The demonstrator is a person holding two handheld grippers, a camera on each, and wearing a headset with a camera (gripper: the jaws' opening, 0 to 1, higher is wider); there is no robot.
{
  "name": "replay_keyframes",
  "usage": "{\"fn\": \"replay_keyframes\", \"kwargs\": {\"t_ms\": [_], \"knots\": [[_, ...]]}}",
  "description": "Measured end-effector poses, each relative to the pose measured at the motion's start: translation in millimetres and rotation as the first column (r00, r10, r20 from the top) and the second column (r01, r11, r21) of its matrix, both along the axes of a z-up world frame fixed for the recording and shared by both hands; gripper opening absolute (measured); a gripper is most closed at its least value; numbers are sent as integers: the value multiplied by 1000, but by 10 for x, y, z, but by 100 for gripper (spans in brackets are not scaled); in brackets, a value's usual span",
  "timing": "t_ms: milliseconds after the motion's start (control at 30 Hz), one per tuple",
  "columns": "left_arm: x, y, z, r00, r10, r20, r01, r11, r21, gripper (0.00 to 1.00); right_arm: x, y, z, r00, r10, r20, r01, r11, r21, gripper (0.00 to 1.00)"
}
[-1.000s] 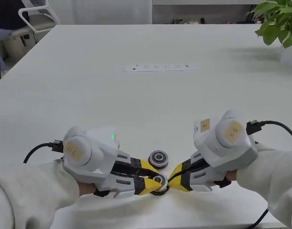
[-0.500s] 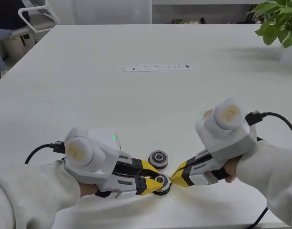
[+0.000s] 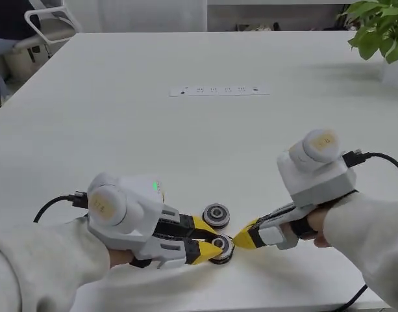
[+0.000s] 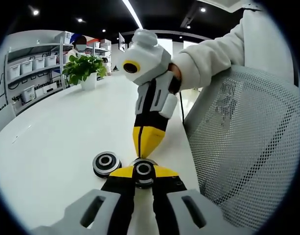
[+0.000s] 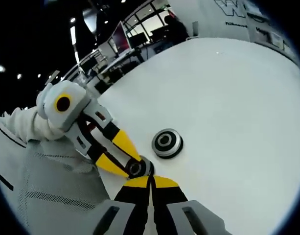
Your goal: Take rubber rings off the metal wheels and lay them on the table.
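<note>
Tilted steeper, right claw touches wheel held in left claw.

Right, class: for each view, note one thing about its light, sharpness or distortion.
Head view: even soft light, faint shadows on the table. Left gripper view: fisheye bows the table edge; wheel sharp. Right gripper view: tilted, dark background, second wheel crisp.

On the desk, near wheel between left tongs and right tongs, second wheel just behind it.
</note>
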State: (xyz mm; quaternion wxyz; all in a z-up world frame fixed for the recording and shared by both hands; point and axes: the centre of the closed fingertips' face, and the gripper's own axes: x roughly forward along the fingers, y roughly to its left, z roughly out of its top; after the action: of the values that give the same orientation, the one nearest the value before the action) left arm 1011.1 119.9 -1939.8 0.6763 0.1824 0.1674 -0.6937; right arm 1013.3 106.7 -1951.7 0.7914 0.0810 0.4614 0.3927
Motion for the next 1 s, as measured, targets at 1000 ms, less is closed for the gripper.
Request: {"fn": "replay_keyframes", "kwargs": {"t_ms": [1000], "knots": [[-9, 9, 5, 1000, -10, 4, 10, 1000, 5, 8, -76, 158, 148, 999, -15, -52, 19, 997, 81, 0]]}}
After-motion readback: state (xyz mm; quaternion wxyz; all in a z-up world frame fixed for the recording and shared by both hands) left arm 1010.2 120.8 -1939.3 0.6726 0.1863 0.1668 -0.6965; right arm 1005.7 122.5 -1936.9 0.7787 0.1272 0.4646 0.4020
